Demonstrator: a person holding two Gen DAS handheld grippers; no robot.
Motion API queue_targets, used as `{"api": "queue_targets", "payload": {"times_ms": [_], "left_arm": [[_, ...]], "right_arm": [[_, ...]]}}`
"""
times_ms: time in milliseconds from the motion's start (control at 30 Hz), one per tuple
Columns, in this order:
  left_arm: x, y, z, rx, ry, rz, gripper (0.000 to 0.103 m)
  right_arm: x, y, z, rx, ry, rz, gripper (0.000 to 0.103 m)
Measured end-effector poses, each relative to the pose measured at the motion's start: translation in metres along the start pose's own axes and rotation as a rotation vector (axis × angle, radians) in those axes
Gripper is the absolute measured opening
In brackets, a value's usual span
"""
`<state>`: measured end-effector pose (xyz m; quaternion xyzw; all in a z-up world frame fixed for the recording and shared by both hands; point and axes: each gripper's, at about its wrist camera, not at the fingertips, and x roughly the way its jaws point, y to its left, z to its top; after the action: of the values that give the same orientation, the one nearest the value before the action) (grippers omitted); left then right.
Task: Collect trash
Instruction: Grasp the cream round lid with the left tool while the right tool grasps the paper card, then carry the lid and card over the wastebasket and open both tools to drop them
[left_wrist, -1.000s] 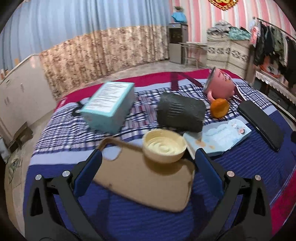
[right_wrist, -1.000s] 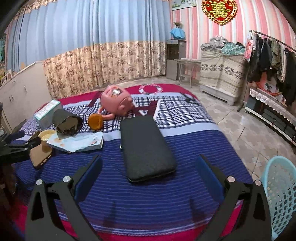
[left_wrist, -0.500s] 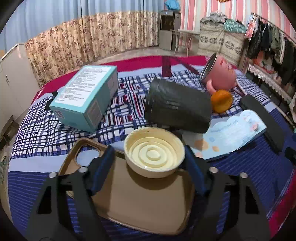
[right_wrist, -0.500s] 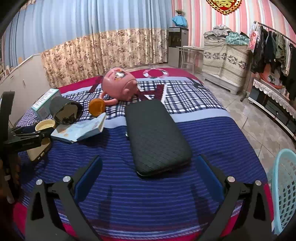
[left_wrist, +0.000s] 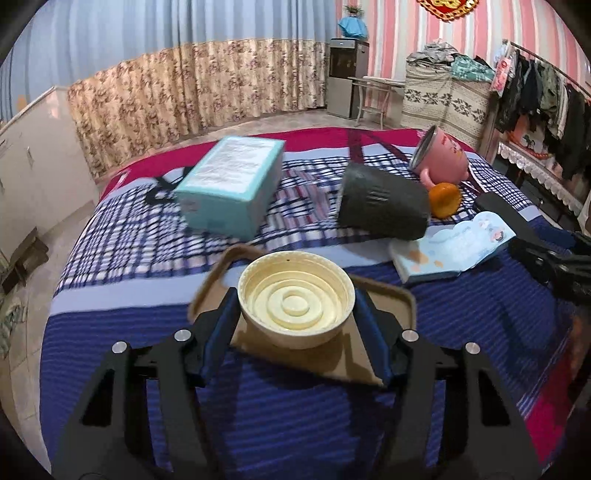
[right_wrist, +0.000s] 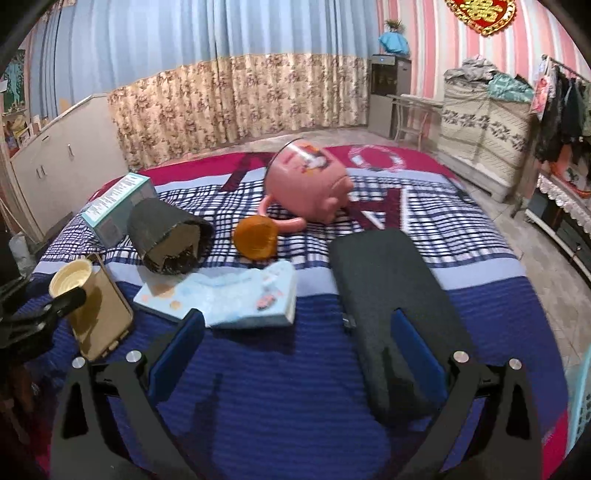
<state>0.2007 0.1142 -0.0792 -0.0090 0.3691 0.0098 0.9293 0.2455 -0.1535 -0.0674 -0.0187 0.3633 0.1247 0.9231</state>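
**Left tool closes in on the cream lid**

A second ago the left tool (left_wrist: 295, 321) stood wide, its blue pads well clear on either side of the tan phone case (left_wrist: 347, 354) and the cream plastic lid (left_wrist: 295, 302) lying on it. Now the jaws are closing, and the pads sit right against the lid's rim on both sides; whether they press it yet is hard to say, though the right wrist view shows the lid (right_wrist: 72, 282) caught at the tool's tip with the phone case (right_wrist: 103, 317) tilted up beside it. The lid looks like the piece of trash being collected, and the grasp seems nearly made.

The right tool (right_wrist: 295, 354) has swung in over the blue striped bed (right_wrist: 277, 406); its jaws stand wide and empty, one pad over the black padded case (right_wrist: 388, 295), the other near the open booklet (right_wrist: 229, 299). The dark paper cup (left_wrist: 384, 206), orange cap (left_wrist: 445, 199), teal box (left_wrist: 232, 188) and pink mug (left_wrist: 441, 158) lie where they did. A light blue basket (right_wrist: 580, 402) shows at the right edge, likely the place for the trash.
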Motion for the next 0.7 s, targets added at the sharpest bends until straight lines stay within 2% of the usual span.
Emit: {"api": "queue_targets", "payload": {"times_ms": [100,167,233,267,333,533,700], "left_arm": [[-0.003,0.012,-0.002,-0.005,-0.002,0.02,0.061],[-0.005,0.017,-0.004,-0.009,-0.006,0.029,0.061],[-0.005,0.022,-0.004,-0.02,-0.008,0.029,0.061],[-0.006,0.023,-0.004,-0.027,-0.009,0.028,0.061],[-0.006,0.025,-0.003,-0.034,-0.011,0.028,0.061],[-0.017,0.021,0.0,-0.036,-0.028,0.03,0.061],[-0.032,0.008,0.007,-0.025,-0.066,0.015,0.061]], "right_arm": [[0.016,0.002,0.003,0.026,0.038,0.041,0.096],[0.025,0.003,0.004,0.043,0.063,0.081,0.086],[0.032,0.007,0.006,0.05,0.088,0.123,0.065],[0.034,0.009,0.006,0.053,0.095,0.139,0.058],[0.037,0.012,0.006,0.057,0.101,0.171,0.036],[0.015,0.009,0.004,0.074,0.036,0.206,0.018],[-0.025,-0.012,-0.005,0.111,-0.036,0.2,0.012]]}}
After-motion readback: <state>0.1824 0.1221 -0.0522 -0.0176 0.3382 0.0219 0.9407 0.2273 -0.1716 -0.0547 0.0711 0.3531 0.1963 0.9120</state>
